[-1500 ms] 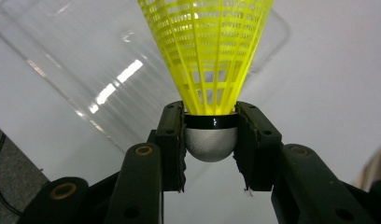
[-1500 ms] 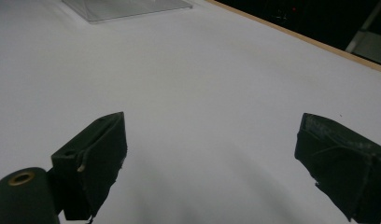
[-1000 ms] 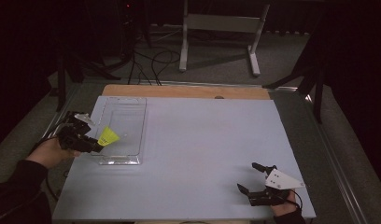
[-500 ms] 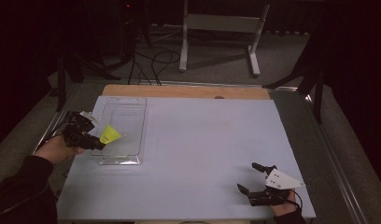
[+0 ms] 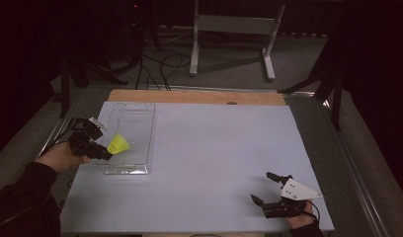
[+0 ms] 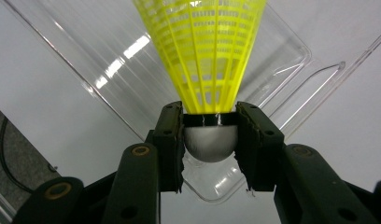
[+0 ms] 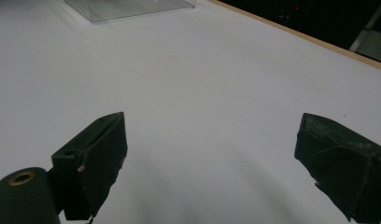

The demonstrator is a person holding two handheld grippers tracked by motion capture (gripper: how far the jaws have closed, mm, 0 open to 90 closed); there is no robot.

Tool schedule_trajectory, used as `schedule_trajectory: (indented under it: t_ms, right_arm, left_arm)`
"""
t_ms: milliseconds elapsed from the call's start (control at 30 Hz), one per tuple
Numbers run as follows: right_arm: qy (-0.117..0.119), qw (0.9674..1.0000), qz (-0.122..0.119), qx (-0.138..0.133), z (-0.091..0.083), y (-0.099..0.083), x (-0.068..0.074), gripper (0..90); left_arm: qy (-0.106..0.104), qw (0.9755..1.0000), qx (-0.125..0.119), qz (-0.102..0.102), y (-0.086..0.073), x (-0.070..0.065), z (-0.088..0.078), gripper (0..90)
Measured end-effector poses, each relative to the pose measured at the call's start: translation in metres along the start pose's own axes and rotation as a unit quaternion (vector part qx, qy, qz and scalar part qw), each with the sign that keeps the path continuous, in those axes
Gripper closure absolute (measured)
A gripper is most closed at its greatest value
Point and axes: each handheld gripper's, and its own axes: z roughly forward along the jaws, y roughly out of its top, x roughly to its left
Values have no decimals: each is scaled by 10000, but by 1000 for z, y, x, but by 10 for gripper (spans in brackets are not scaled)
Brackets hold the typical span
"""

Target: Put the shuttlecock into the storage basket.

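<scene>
A yellow shuttlecock [image 5: 119, 144] with a pale rounded cork [image 6: 210, 142] is held over the left edge of a clear plastic tray [image 5: 133, 118]. My left gripper [image 5: 106, 151] is shut on its cork, the skirt pointing right over the tray. In the left gripper view the shuttlecock [image 6: 205, 51] rises between the two jaws [image 6: 210, 133], with the tray [image 6: 291, 51] beneath. My right gripper [image 5: 266, 189] rests open near the table's front right, jaws far apart [image 7: 212, 158] with nothing between them.
The white table top [image 5: 214, 153] has a wooden strip [image 5: 194, 96] along its far edge. A metal stand [image 5: 234, 29] and cables [image 5: 160, 64] lie on the dark floor beyond. A far corner of the tray [image 7: 128, 7] shows in the right gripper view.
The left hand with the shuttlecock has shifted slightly left and toward the near side, at the tray's left edge. The right gripper has not moved.
</scene>
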Motion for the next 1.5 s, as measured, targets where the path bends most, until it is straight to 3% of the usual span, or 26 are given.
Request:
schedule_trajectory:
  t_ms: [67, 333, 533, 600, 667, 800, 900, 1033, 1500]
  right_arm:
    - [-2, 10000, -4, 1, 0, 0, 0, 94]
    - [-14, 10000, -1, -15, 0, 0, 0, 94]
    - [-14, 10000, -9, -25, -1, 0, 0, 93]
    - [-22, 10000, -15, -34, -1, 1, 0, 94]
    - [-32, 10000, -14, -33, -1, 1, 0, 94]
    - [-36, 10000, -8, -39, -1, 0, 0, 94]
    - [-31, 10000, -8, -30, -1, 0, 0, 94]
    - [-33, 10000, 9, -15, -1, 0, 0, 94]
    - [-37, 10000, 11, -11, -1, 0, -1, 94]
  left_arm:
    - [-8, 10000, 2, -43, 1, 0, -2, 499]
    - [21, 9999, -86, -70, 6, -6, -6, 317]
    - [93, 9999, -124, 28, 12, -15, -9, 212]
    - [-52, 9999, -148, 65, 13, -17, -11, 159]
    - [32, 9996, -208, 165, 14, -20, -12, 132]
    - [-113, 9993, -225, 280, 17, -24, -14, 2]
    - [-4, 9990, -294, 334, 21, -30, -15, 1]
    - [-132, 9980, -435, 429, 27, -36, -17, 1]
    - [-282, 9948, -604, 771, 47, -56, -17, 1]
